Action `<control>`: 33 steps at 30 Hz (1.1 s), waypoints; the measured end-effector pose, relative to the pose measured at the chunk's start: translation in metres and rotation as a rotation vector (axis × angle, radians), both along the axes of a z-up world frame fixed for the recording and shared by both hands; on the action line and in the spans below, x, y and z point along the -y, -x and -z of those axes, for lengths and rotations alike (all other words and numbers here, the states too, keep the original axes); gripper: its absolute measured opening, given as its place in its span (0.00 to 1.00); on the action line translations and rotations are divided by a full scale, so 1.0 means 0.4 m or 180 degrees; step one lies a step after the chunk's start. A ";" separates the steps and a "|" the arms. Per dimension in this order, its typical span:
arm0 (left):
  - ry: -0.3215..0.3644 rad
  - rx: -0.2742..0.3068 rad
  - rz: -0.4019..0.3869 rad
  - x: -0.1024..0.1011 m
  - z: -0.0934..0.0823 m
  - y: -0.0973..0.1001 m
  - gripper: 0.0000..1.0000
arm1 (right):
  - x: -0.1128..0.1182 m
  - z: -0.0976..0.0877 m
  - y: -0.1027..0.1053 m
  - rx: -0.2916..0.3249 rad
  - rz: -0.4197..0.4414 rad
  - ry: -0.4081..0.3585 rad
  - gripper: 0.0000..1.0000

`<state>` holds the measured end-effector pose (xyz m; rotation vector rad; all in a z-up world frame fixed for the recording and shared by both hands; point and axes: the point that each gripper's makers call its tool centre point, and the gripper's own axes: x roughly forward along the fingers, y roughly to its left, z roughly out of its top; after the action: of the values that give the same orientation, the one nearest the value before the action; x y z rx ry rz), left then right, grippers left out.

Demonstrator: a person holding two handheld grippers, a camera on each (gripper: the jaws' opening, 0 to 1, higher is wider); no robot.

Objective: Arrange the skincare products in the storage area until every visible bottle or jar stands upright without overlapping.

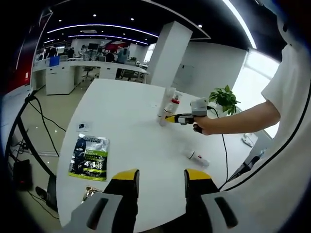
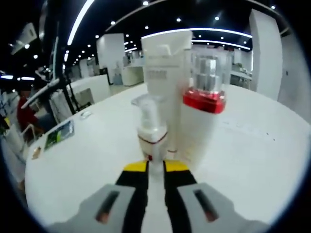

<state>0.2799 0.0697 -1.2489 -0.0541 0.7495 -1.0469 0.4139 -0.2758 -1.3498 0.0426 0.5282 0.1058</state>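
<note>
The white round bench (image 1: 131,116) stands in a big office with ceiling lights. On it, near the empty, spread left gripper (image 1: 160,180), lies a green packet (image 1: 89,157). A small bottle (image 1: 198,158) lies flat. Farther off, the right gripper (image 2: 155,167) squeezes an upright pump bottle (image 2: 152,128) beside a red-collared bottle (image 2: 201,121) and a tall white tube (image 2: 163,68), both upright.

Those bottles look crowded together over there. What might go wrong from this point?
Three possible risks. The right gripper is closed on a small pump bottle that stands tight against a tall tube and a red-collared bottle; a sideways nudge could topple them. The grip sits low, so the pump bottle might tip when released. One small bottle lies flat on the table, near the edge on the person's side, and might roll off.
</note>
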 end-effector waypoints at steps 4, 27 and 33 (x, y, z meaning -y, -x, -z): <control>0.0004 0.0003 0.0023 0.012 0.001 0.000 0.38 | 0.008 -0.001 -0.001 -0.0001 0.0022 -0.0046 0.10; 0.0141 -0.0162 0.0082 0.106 0.022 0.005 0.37 | -0.070 0.010 0.178 -0.0352 0.0148 -0.0971 0.33; 0.0194 -0.0216 0.0125 0.139 0.031 0.011 0.37 | -0.134 0.024 0.304 -0.0560 -0.0055 -0.1003 0.38</control>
<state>0.2755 0.0141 -1.2613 -0.1283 0.7826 -1.1096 0.2921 -0.2221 -1.3592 0.3576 0.6839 0.2027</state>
